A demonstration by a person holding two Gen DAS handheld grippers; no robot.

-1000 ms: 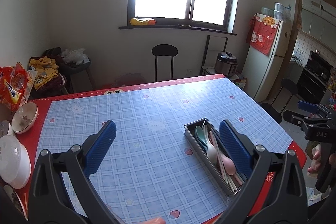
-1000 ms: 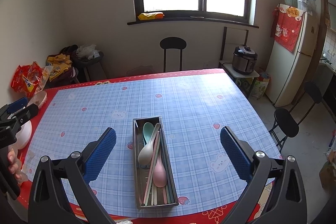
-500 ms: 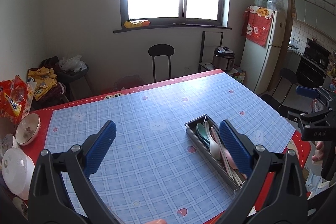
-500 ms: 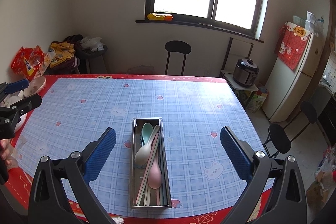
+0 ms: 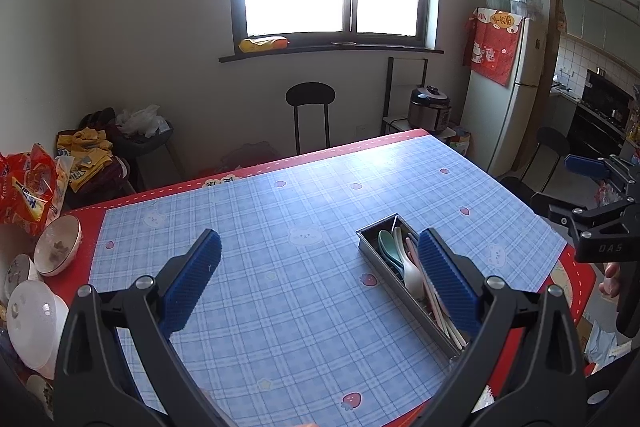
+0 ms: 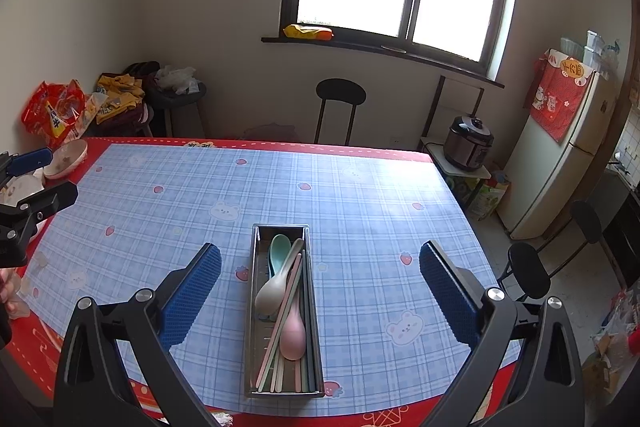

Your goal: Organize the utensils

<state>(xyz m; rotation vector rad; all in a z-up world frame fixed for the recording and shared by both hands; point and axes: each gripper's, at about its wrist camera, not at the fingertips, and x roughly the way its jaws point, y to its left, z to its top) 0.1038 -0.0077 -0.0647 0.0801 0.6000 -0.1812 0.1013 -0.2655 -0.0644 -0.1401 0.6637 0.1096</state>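
Utensils: a narrow rectangular steel tray (image 6: pixel 316 311) on the blue plaid-covered worktop (image 6: pixel 360 195) holds a teal spoon (image 6: pixel 279 247), a grey spoon (image 6: pixel 274 289), a pink spoon (image 6: pixel 293 335) and pastel chopsticks (image 6: pixel 280 343). We see the right claw (image 6: pixel 320 297) spread wide above the tray, empty. We note the left claw (image 5: pixel 318 281) also spread, empty, the tray beneath its right finger.

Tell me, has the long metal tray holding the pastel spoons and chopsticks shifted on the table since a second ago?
No. The metal tray still sits beside the same strawberry print on the checked tablecloth; only the camera view has swung.
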